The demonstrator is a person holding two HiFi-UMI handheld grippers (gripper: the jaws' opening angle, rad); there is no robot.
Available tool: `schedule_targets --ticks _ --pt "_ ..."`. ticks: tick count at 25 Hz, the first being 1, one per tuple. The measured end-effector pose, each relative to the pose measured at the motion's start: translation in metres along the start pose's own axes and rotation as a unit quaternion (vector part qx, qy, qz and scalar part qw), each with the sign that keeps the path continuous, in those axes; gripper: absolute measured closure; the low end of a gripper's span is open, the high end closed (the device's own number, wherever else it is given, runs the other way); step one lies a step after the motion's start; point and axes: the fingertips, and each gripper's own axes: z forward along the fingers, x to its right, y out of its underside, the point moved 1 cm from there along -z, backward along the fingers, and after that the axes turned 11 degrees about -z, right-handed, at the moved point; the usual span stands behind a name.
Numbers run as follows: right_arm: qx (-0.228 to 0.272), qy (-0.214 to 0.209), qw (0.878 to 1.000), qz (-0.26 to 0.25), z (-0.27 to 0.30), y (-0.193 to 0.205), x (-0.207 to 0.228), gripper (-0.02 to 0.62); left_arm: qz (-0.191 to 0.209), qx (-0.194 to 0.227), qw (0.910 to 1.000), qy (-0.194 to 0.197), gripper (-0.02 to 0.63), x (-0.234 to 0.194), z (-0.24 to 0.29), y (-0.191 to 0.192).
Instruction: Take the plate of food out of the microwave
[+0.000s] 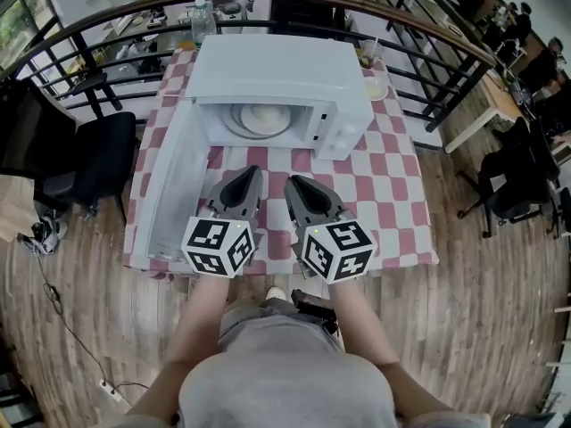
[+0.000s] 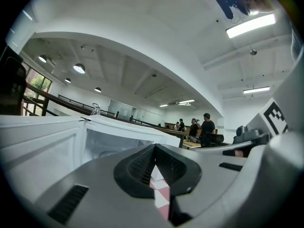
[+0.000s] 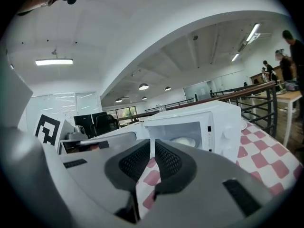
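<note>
So far only the microwave door stands open, toward the counter's left edge. The plate of food sits inside. The left gripper and right gripper hover near the front edge, jaws pressed together, empty. Reaching in, gripping and lifting out are left.

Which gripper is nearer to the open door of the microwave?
Left. The left gripper hangs just beside the microwave door; the right gripper is beyond the left one, farther from the door.
</note>
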Motion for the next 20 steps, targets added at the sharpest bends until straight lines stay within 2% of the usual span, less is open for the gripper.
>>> schedule_targets --ticks 1,2,3,4,8,9,14,17,20 --pt "-0.001 -0.006 1.000 0.001 0.002 0.001 0.003 0.563 0.001 0.002 1.0000 -0.004 0.604 0.000 0.002 0.001" --pt "-0.002 -0.012 1.000 0.003 0.003 0.002 0.005 0.527 0.001 0.004 1.0000 -0.008 0.604 0.000 0.004 0.002" --pt "-0.003 -0.018 1.000 0.006 0.005 0.003 0.008 0.460 0.002 0.004 0.9999 -0.011 0.604 0.001 0.005 0.004" --pt "-0.003 -0.022 1.000 0.010 0.007 0.005 0.010 0.424 0.004 0.003 0.9999 -0.013 0.604 0.001 0.007 0.006" --pt "0.010 -0.015 1.000 0.016 0.013 0.009 0.020 0.309 0.006 0.000 0.9998 -0.021 0.604 0.000 0.011 0.012" --pt "0.013 -0.012 1.000 0.016 0.015 0.010 0.023 0.297 0.007 0.000 0.9997 -0.023 0.604 0.000 0.012 0.012" --pt "0.021 -0.016 0.999 0.035 0.025 0.014 0.031 0.303 0.012 0.004 0.9995 -0.028 0.604 -0.004 0.019 0.007" --pt "0.037 0.006 0.997 0.063 0.028 0.019 0.043 0.444 0.008 -0.001 0.9995 -0.030 0.604 -0.009 0.024 0.012" --pt "0.033 0.019 0.994 0.104 0.037 0.030 0.054 0.449 0.000 -0.004 0.9995 -0.031 0.604 -0.014 0.028 0.017"
